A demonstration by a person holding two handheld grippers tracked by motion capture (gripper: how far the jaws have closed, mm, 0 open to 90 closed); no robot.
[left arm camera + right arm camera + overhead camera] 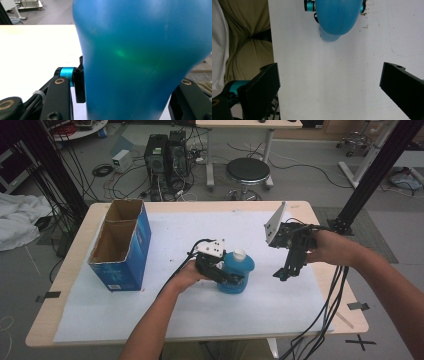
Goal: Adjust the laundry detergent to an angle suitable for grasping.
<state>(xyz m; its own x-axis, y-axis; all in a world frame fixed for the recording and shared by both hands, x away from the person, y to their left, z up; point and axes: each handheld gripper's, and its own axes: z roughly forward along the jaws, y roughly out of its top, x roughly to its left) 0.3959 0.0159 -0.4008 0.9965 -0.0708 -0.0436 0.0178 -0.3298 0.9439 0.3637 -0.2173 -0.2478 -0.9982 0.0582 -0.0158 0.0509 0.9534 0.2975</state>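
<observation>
1. Blue bottle (237, 271), white-capped, stands near the middle of the surface (300, 210) on a white sheet (200, 315), clamped between the jaws of the left tool (231, 276).
2. Seen along the left tool's own jaws, the bottle (140, 57) bulges wide, with a black pad pressed flat against its side.
3. Right tool (286, 274) hangs just above the sheet, a little to the right of the bottle and apart from it, pointing steeply down.
4. In the right gripper view its jaws stand wide apart with nothing between them; the bottle (337, 17) lies beyond them.
5. An open blue cardboard box (122, 245) stands at the sheet's left edge, well apart from the bottle.
6. A black stool (247, 171) and computer towers (165, 155) sit on the floor behind the surface.
</observation>
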